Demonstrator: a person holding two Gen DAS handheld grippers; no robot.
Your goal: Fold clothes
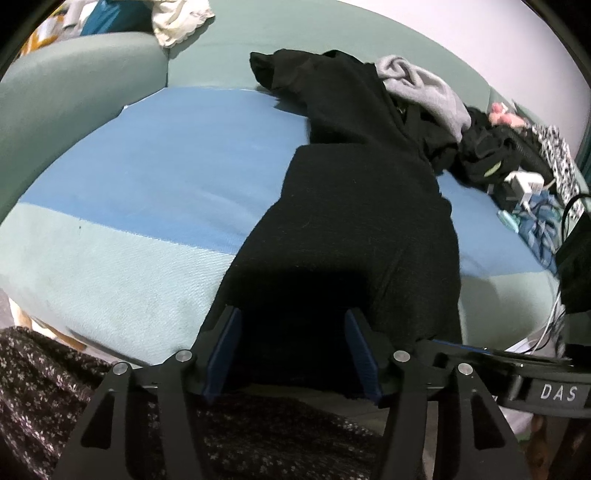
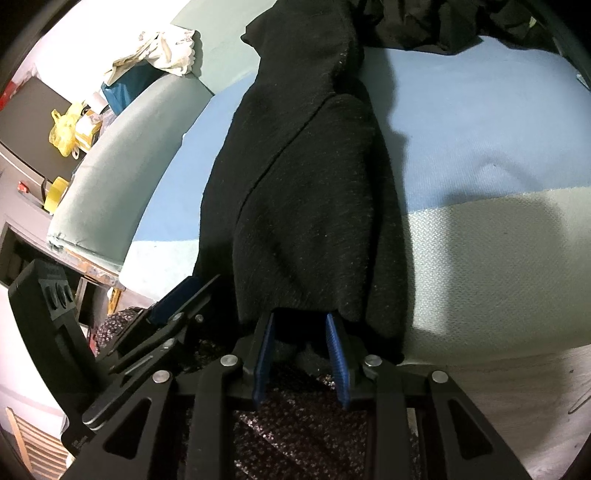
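A long black knitted garment (image 1: 362,229) lies stretched over the seat of a pale green upholstered sofa (image 1: 110,280), which is partly covered by a light blue cloth (image 1: 177,173), and its near end hangs over the front edge of the seat toward both tools. The left gripper (image 1: 291,328) sits right at that hanging hem with its dark blue ribbed pads (image 1: 225,354) standing well apart; the black fabric lies in the wide gap between them, and the pads do not press on it. The right gripper (image 2: 300,325) is just beside it on the same hem, its blue pads (image 2: 337,354) set apart with a bunched fold of the black cloth between them; neither pad is seen clamping the fold, so the jaws stand open around it. In the right wrist view the left gripper shows to the left of the right one, close against the garment's edge. Beyond the left gripper, the garment runs away toward the back of the sofa, where it meets a heap of dark clothes (image 1: 487,155) with a crumpled grey garment (image 1: 424,92) on top. To the far right of that tool lie a white charger with cables (image 1: 524,184) and a black-and-white patterned cloth (image 1: 557,147). Below both grippers, nearest the cameras, a dark fabric with small pale flowers (image 1: 44,387) covers the person's lap. A cream cloth (image 1: 181,22) drapes the sofa's armrest, far ahead and left of the left tool.
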